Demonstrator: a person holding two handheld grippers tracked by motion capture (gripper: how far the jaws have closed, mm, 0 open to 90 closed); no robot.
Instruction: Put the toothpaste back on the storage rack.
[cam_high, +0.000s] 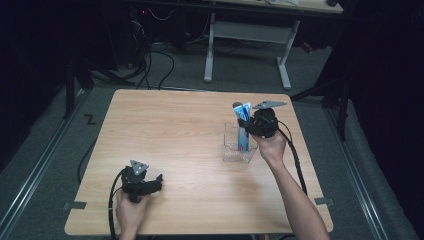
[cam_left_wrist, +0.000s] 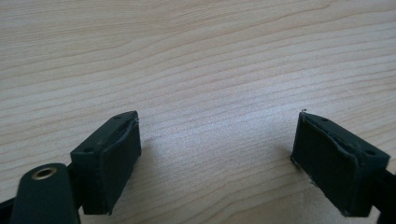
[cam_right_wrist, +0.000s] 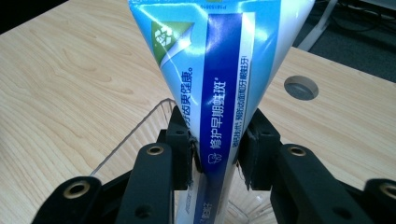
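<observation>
Right gripper had its jaws clamped on the toothpaste tube, long axis upright, standing in the clear container; left gripper, at eight o'clock, sat open, empty.

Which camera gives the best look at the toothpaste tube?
The right gripper view: the toothpaste tube is close up, print readable, pinched by the right hand-held gripper over the clear container. In the high view it stands small in that container. The left gripper view faces bare table.

Chinese lettering and a tooth symbol on the blue-and-white toothpaste tube
</observation>
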